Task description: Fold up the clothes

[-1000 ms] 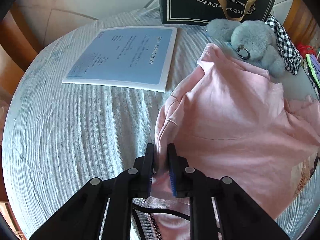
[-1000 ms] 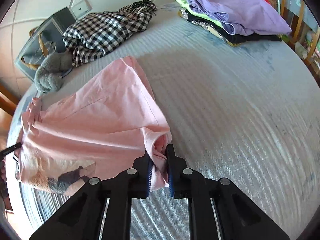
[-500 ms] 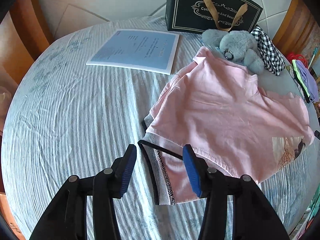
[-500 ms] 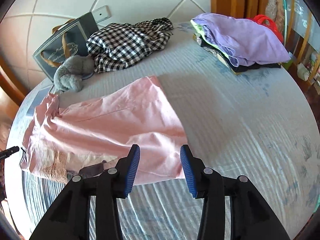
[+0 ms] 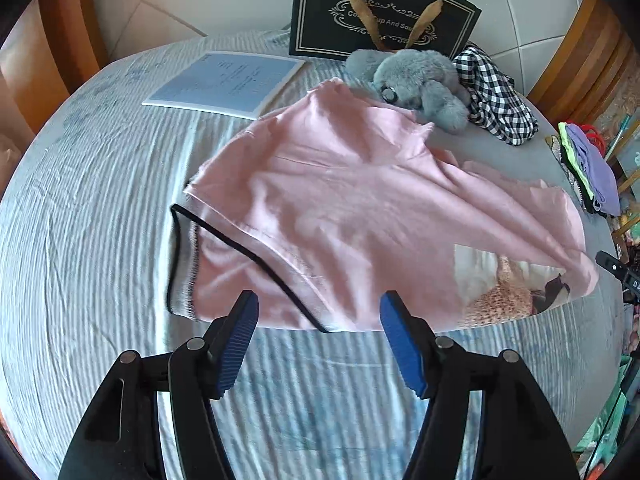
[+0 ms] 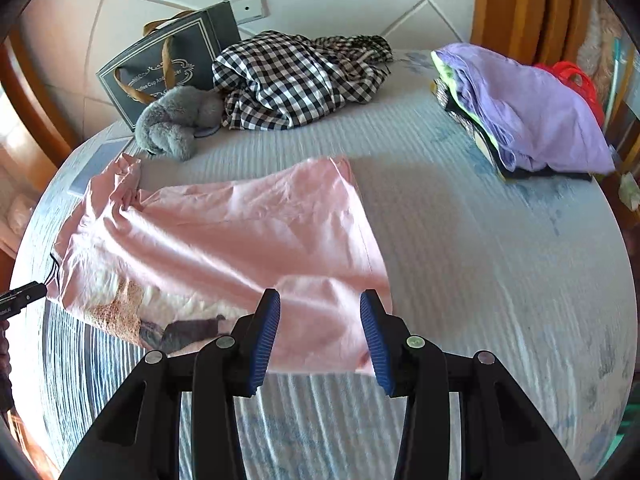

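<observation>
A pink shirt (image 5: 360, 208) with a black-trimmed collar and a printed picture lies folded over on the grey-blue striped tablecloth; it also shows in the right wrist view (image 6: 240, 236). My left gripper (image 5: 318, 320) is open and empty, just in front of the shirt's collar edge. My right gripper (image 6: 318, 320) is open and empty, its fingers either side of the shirt's near corner without holding it.
A grey plush toy (image 5: 416, 84), a black gift bag (image 5: 380, 20), a blue paper sheet (image 5: 224, 84) and a checked garment (image 6: 292, 76) lie at the back. A stack of folded clothes with a purple top (image 6: 520, 112) sits at the right.
Both grippers were shut on the pink shirt a second ago. They have opened, let it drop flat and drawn back from it.
</observation>
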A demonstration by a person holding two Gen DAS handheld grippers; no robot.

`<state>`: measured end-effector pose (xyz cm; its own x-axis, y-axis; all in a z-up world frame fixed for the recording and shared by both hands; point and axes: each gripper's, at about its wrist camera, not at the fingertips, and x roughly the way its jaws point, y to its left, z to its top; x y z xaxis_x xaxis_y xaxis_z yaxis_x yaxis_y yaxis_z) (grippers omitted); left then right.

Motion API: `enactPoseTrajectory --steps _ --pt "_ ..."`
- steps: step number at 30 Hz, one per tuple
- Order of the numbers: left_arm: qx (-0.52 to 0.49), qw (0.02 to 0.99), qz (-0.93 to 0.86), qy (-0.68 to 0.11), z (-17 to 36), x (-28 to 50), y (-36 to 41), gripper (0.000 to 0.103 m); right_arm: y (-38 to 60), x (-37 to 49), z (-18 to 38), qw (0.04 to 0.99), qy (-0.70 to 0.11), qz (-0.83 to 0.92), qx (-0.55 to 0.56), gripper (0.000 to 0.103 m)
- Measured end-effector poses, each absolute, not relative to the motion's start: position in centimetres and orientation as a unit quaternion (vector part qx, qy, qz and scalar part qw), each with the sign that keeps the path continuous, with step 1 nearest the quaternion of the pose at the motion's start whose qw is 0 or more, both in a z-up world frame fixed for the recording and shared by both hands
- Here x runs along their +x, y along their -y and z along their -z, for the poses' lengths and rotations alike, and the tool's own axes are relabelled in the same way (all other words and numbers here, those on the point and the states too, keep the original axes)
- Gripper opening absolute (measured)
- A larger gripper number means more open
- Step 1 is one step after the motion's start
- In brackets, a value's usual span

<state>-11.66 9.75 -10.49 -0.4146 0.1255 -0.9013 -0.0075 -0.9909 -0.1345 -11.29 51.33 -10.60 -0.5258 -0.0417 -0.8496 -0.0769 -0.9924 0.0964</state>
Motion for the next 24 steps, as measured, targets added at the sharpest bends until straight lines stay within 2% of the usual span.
enactPoseTrajectory --steps 3,6,7,8,10,12,14,15,17,19,21,22,24 --pt "-0.528 0.016 -0.845 0.086 10.9 -10.7 -13.6 0.065 -52.4 -15.5 10.1 -0.044 -0.02 -0.874 -0.483 0.042" --pt "-0.515 -0.037 -0.848 0.114 11.9 -10.0 -17.3 0.064 -52.8 -19.9 10.8 -0.134 0.039 -0.864 -0.483 0.03" --pt "-0.517 -0.059 -0.844 0.132 12.2 -9.7 -18.3 0.062 -52.6 -21.0 11.3 -0.164 0.059 -0.855 -0.489 0.028" --pt "-0.519 -0.075 -0.838 0.151 12.5 -9.4 -19.3 0.055 -52.2 -21.8 11.8 -0.191 0.079 -0.843 -0.497 0.026" --pt "-0.524 -0.088 -0.828 0.181 13.1 -9.2 -21.3 0.052 -51.0 -22.3 12.5 -0.255 0.119 -0.818 -0.501 0.024" --pt "-0.519 -0.109 -0.828 0.181 13.2 -8.9 -23.4 0.04 -50.0 -22.0 13.6 -0.299 0.159 -0.792 -0.508 0.023" --pt "-0.519 -0.121 -0.825 0.188 13.5 -8.8 -25.0 0.04 -49.9 -21.9 15.1 -0.303 0.199 -0.774 -0.519 0.019" --pt "-0.522 -0.124 -0.822 0.188 13.7 -8.9 -25.6 0.04 -50.6 -22.1 15.5 -0.3 0.199 -0.775 -0.519 0.018" --pt "-0.529 -0.136 -0.817 0.184 14.1 -9.0 -26.6 0.04 -52.2 -22.8 15.6 -0.274 0.188 -0.784 -0.524 0.01" --pt "-0.528 -0.142 -0.816 0.19 14.2 -8.9 -26.9 0.04 -54.0 -23.3 14.9 -0.242 0.184 -0.8 -0.518 0.01" --pt "-0.524 -0.15 -0.815 0.198 14.1 -8.7 -27.0 0.04 -55.9 -23.3 13.7 -0.263 0.131 -0.801 -0.522 0.011" --pt "-0.521 -0.155 -0.814 0.202 14.1 -8.5 -27.0 0.041 -56.3 -23.0 13.2 -0.27 0.12 -0.802 -0.519 0.013" --pt "-0.52 -0.16 -0.813 0.21 14.1 -8.3 -27.0 0.041 -57.2 -22.6 12.2 -0.282 0.099 -0.803 -0.515 0.026"
